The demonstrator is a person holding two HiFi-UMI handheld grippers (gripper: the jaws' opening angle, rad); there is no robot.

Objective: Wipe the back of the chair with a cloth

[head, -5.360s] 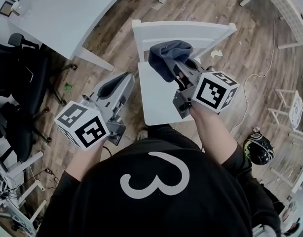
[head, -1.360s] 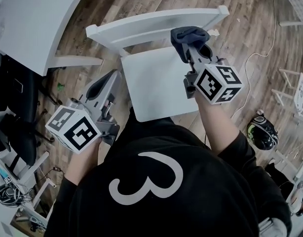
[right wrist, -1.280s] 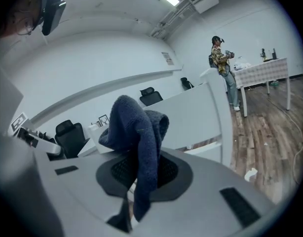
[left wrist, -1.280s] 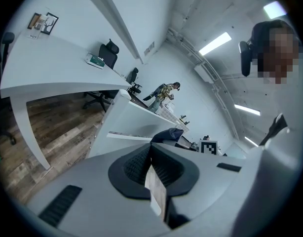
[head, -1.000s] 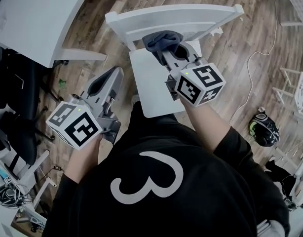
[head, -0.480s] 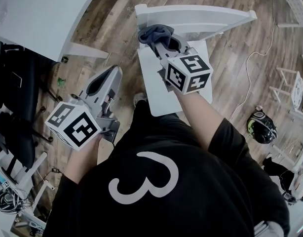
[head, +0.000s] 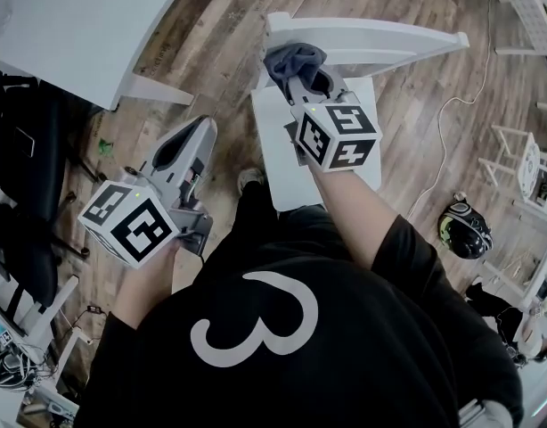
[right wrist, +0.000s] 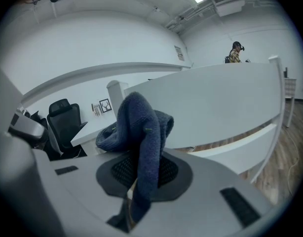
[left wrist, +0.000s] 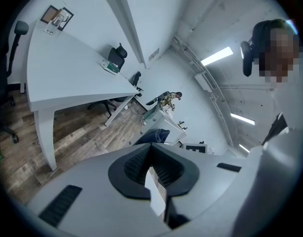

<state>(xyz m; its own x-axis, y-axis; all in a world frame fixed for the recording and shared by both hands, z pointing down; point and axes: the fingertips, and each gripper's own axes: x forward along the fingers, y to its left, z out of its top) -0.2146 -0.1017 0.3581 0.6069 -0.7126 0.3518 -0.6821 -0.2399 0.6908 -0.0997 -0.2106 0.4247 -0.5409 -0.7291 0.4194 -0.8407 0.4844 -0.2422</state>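
the right tongs are clenched on a dark blue cloth. in the right gripper view the cloth runs down between the 2 pads and bunches in a soft lump above them. part of it hangs over the left side.

seen from the head view, the lump sits at the left end of the back rail of the white chair, close to the rail's corner post. it looks pressed to the rail's near face. the right gripper view shows the rail spreading wide right behind the cloth, but the exact contact cannot be told. the right forearm reaches over the chair from the near side.

the left tongs hang to the left of the chair, over the wood floor and well apart from the cloth. in the left gripper view their 2 pads meet at the tips, with nothing gripped.

a white tabletop fills the upper left of the head view, with 2 small frames lying on it in the left gripper view. a black office chair stands at the left edge. a pale cable trails across the floor to the right of the chair.
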